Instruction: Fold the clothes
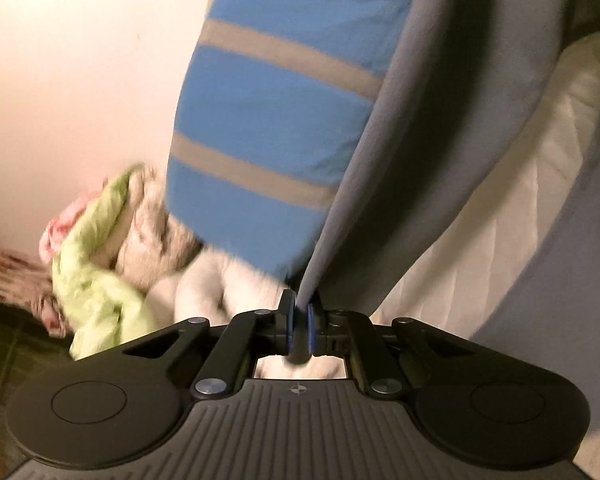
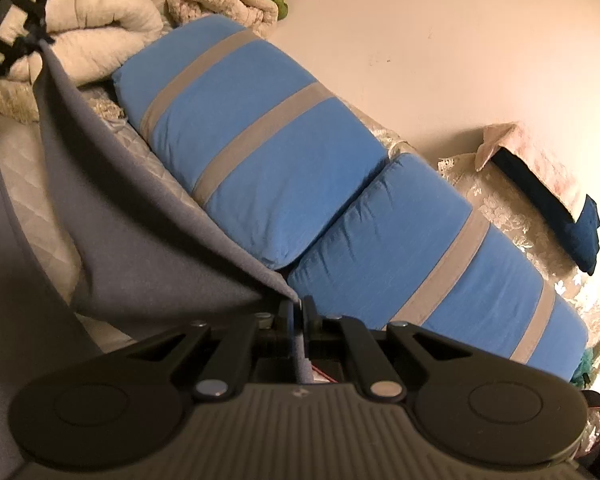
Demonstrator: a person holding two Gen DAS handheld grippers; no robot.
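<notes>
Grey cloth (image 2: 140, 240) hangs stretched between both grippers above the bed (image 2: 32, 184). Left gripper (image 1: 300, 320) and right gripper (image 2: 299, 312) each pinch an edge, beside blue pillows (image 2: 260, 160).

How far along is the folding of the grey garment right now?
Early. No finished fold shows. In hand: the left gripper and right gripper are each shut on an edge of the grey fabric garment, lifted and hanging slack between them beside the blue striped pillows. The folds themselves are left.

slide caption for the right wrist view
Right gripper pinches a grey garment corner beside two blue pillows.
</notes>
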